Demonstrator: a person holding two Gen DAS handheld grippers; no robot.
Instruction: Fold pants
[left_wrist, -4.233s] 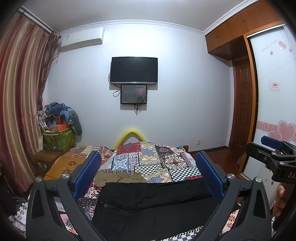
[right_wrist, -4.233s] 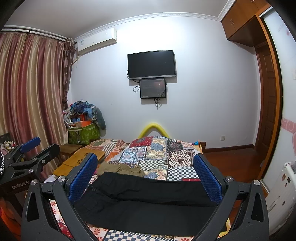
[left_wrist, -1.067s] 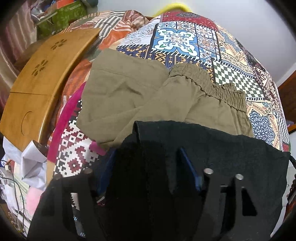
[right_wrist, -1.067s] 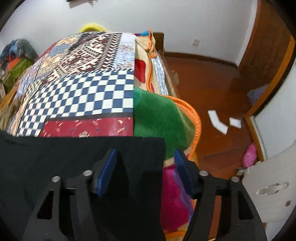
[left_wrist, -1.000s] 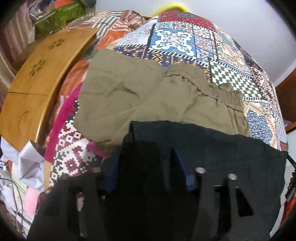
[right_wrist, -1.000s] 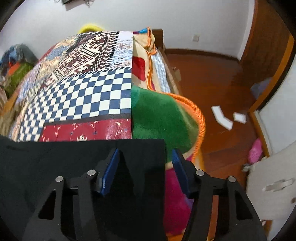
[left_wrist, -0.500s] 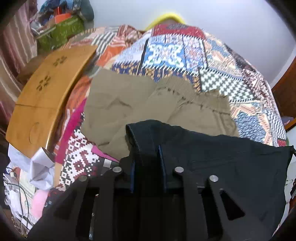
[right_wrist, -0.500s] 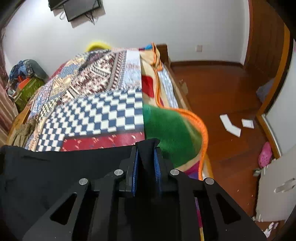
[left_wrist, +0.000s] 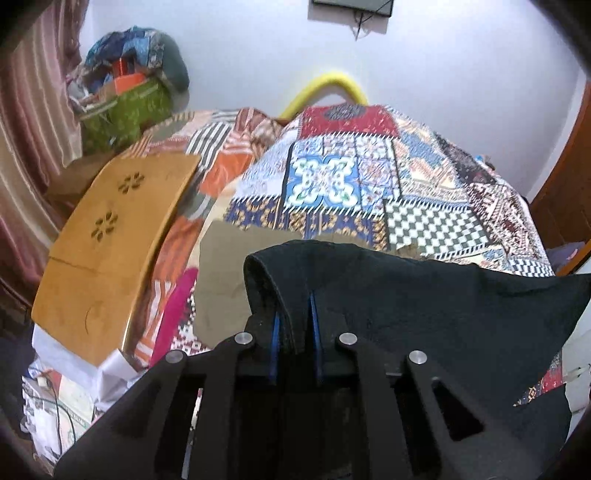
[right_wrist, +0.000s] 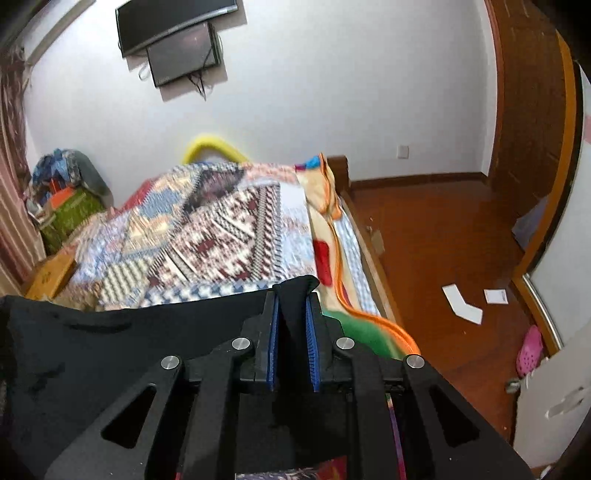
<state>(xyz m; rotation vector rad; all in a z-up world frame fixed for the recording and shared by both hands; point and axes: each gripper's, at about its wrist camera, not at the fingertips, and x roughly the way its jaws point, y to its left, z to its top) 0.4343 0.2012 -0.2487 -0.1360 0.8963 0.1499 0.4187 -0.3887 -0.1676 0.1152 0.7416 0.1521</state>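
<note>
**Pants pinched at both ends, raised off bed**

Black pants (left_wrist: 424, 295) are clenched by the left gripper (left_wrist: 293, 325) at one corner and by the right gripper (right_wrist: 291, 325) at the other, near the bed's (right_wrist: 221, 236) right edge. Cloth is stretched between them, probably so the fold lands straight. Olive garment (left_wrist: 225, 266) is left underneath.

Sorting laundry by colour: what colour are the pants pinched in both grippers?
Plain black pants; the left wrist view shows them best.
</note>
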